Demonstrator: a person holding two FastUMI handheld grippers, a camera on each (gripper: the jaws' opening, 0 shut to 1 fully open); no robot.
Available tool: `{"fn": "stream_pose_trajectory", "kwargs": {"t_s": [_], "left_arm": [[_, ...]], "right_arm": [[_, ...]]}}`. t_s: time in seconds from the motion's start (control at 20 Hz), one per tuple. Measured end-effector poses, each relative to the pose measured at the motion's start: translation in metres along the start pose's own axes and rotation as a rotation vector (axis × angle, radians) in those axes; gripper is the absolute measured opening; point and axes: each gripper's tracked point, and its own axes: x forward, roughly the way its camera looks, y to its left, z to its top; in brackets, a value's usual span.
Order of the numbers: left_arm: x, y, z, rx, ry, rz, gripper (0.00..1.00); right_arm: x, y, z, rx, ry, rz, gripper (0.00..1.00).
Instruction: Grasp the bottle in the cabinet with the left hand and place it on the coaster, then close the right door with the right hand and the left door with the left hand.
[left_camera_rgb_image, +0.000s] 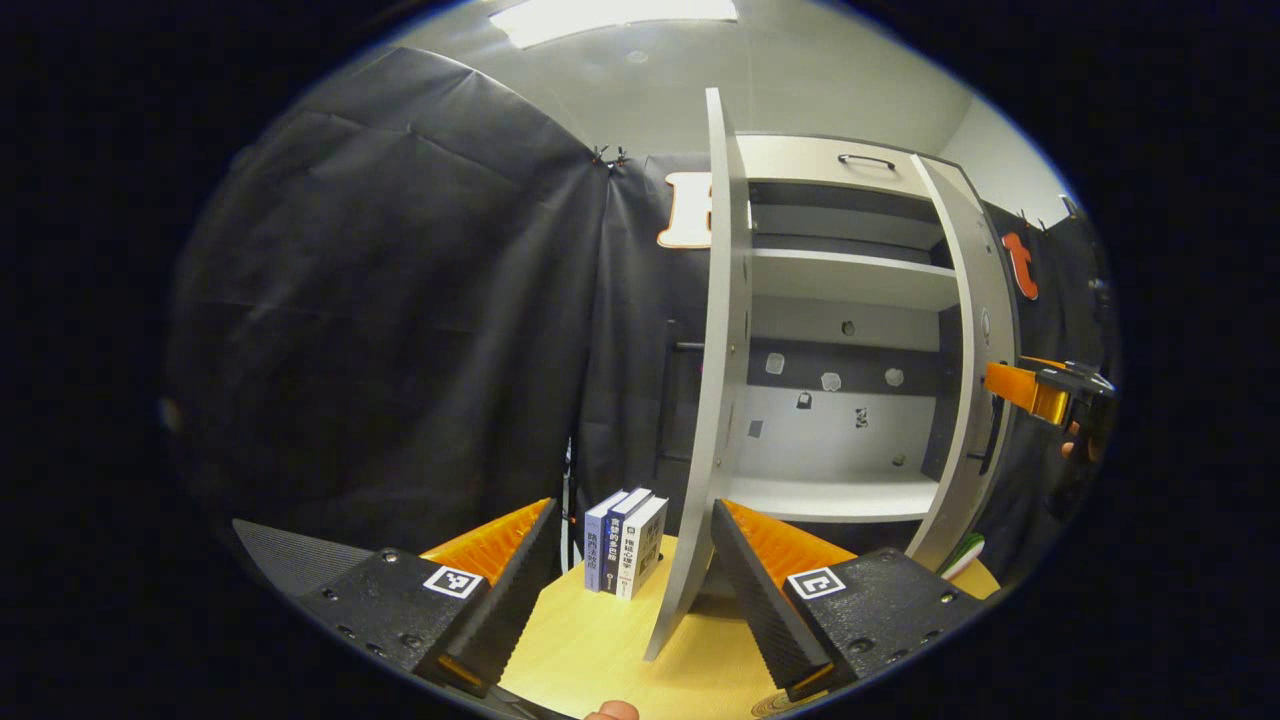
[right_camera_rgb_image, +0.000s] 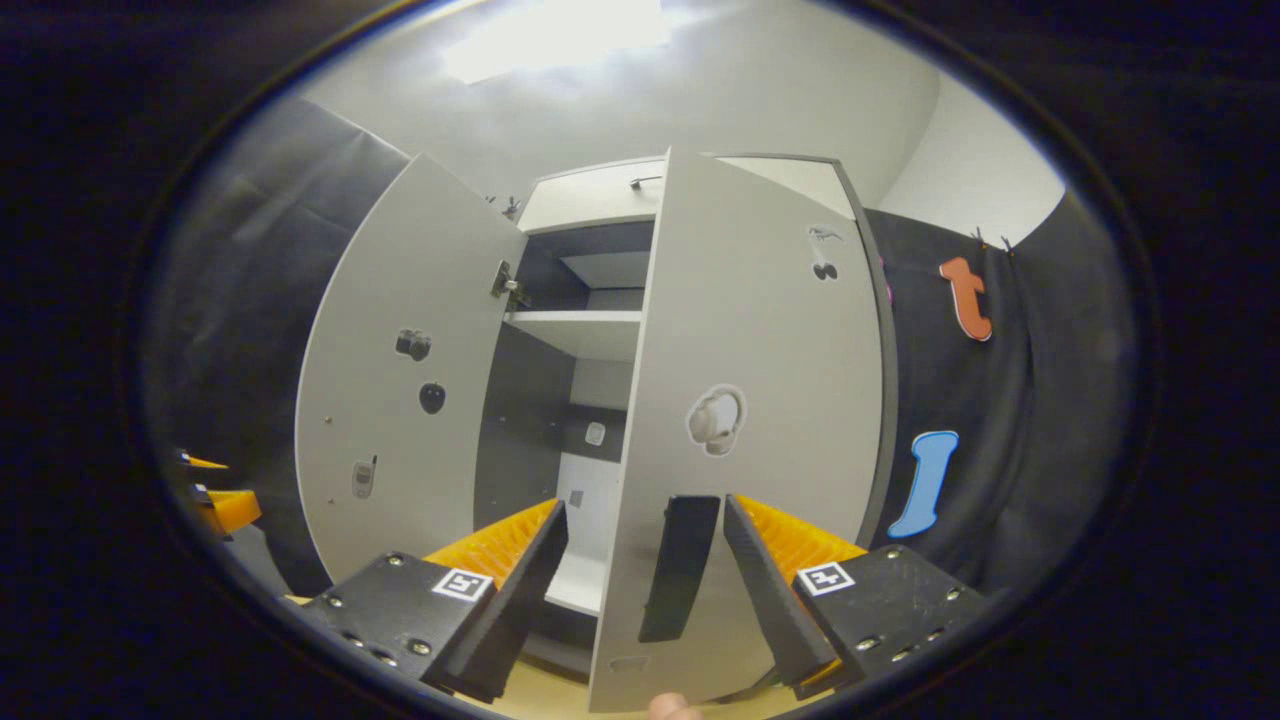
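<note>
The white cabinet (left_camera_rgb_image: 850, 280) stands on a wooden table (left_camera_rgb_image: 590, 650) with both doors swung out. Its left door (left_camera_rgb_image: 720, 400) faces me edge-on in the left gripper view, and its lower edge sits between the spread fingers of my open left gripper (left_camera_rgb_image: 632, 510), closer to the right finger. In the right gripper view the right door (right_camera_rgb_image: 760, 400) stands partly closed right in front. Its dark handle (right_camera_rgb_image: 680, 565) lies between the fingers of my open right gripper (right_camera_rgb_image: 648, 505), touching neither. The right gripper (left_camera_rgb_image: 1050, 392) also shows beside the right door (left_camera_rgb_image: 975, 400). A round coaster edge (left_camera_rgb_image: 790, 705) peeks out at the bottom.
Three books (left_camera_rgb_image: 625, 545) stand upright on the table left of the left door. A green and white object (left_camera_rgb_image: 965, 552) is partly hidden behind the right door's foot. Black cloth walls the booth. The left door (right_camera_rgb_image: 400, 400) and the left gripper (right_camera_rgb_image: 215, 500) appear at the left.
</note>
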Motion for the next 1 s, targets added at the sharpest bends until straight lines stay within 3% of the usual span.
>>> {"fn": "stream_pose_trajectory", "kwargs": {"t_s": [0.3, 0.45, 0.6, 0.75, 1.0], "left_arm": [[0.008, 0.007, 0.004, -0.014, -0.014, 0.016, 0.91], [0.011, 0.009, 0.003, -0.018, -0.012, 0.02, 0.99], [0.012, 0.01, 0.004, -0.027, -0.01, 0.02, 0.91], [0.015, 0.012, 0.003, -0.027, -0.01, 0.022, 0.95], [0.018, 0.012, 0.001, -0.023, -0.01, 0.019, 0.92]], "right_arm": [[-0.001, 0.013, 0.005, -0.019, -0.01, 0.029, 0.92], [-0.002, 0.018, 0.005, -0.034, -0.005, 0.039, 0.92], [-0.003, 0.02, 0.004, -0.032, -0.002, 0.036, 0.92], [-0.004, 0.02, 0.006, -0.026, 0.0, 0.031, 0.95], [-0.007, 0.02, 0.006, -0.023, 0.005, 0.019, 0.95]]}}
